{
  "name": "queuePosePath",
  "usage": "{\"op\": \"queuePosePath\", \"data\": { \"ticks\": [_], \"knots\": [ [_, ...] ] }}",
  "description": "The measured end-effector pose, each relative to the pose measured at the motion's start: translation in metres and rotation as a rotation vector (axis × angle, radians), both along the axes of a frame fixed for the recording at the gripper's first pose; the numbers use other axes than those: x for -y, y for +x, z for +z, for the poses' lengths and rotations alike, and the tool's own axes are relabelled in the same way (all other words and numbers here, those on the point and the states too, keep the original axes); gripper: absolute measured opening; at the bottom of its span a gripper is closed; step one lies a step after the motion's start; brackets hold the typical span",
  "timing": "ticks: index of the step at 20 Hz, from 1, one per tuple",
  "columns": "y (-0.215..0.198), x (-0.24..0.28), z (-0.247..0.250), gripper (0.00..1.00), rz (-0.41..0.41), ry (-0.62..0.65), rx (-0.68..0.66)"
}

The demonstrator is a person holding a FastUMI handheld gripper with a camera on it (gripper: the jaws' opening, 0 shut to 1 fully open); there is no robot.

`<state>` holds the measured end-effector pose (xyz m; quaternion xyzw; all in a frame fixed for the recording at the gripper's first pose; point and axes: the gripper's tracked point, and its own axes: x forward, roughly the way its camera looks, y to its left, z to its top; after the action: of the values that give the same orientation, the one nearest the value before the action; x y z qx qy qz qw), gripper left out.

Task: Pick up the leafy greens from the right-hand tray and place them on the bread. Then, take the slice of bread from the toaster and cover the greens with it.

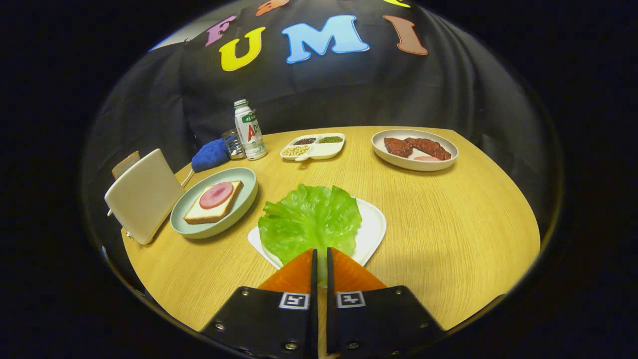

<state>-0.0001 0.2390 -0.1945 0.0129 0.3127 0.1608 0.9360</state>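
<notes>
Lettuce (310,219), a ruffled, glossy green leaf with a pale rib, lies on a flat white tray (371,232) with rounded corners at the centre of the frame. The gripper (321,255) sits at the bottom centre, its fingers (294,276) drawn nearly together with a thin slit between them; their tips lie over the leaf's near edge and stem, though I cannot tell whether both press on it. Left of the tray, a round pale-green plate (192,224) carries a square slice of white bread (207,214) topped with a round pink slice of ham (216,195). At the left edge of the frame stands a cream toaster (144,202) with smooth sides, and a brown-crusted bread slice (125,164) pokes from its top. In the upper middle, a white divided dish (319,152) holds dark beans, green beans and pale beans in separate compartments. To the upper right, an oval beige plate (416,163) holds reddish-brown meat pieces (416,146). A small white bottle (249,130) with a green cap, a clear glass (232,143) and a blue cloth (210,154) stand upper left. The tabletop (448,224) is light wood grain.
</notes>
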Motion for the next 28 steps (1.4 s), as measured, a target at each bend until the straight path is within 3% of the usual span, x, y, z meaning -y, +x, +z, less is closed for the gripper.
{"op": "queuePosePath", "data": {
  "ticks": [1,9,17,28],
  "knots": [
    [0.0,-0.001,0.005,0.0,0.022,-0.003,0.02],
    [-0.005,-0.018,0.057,0.0,0.068,-0.009,0.167],
    [-0.014,-0.074,0.096,0.0,0.173,0.04,0.244],
    [-0.006,-0.139,0.103,0.0,0.264,0.08,0.265]
  ]
}}
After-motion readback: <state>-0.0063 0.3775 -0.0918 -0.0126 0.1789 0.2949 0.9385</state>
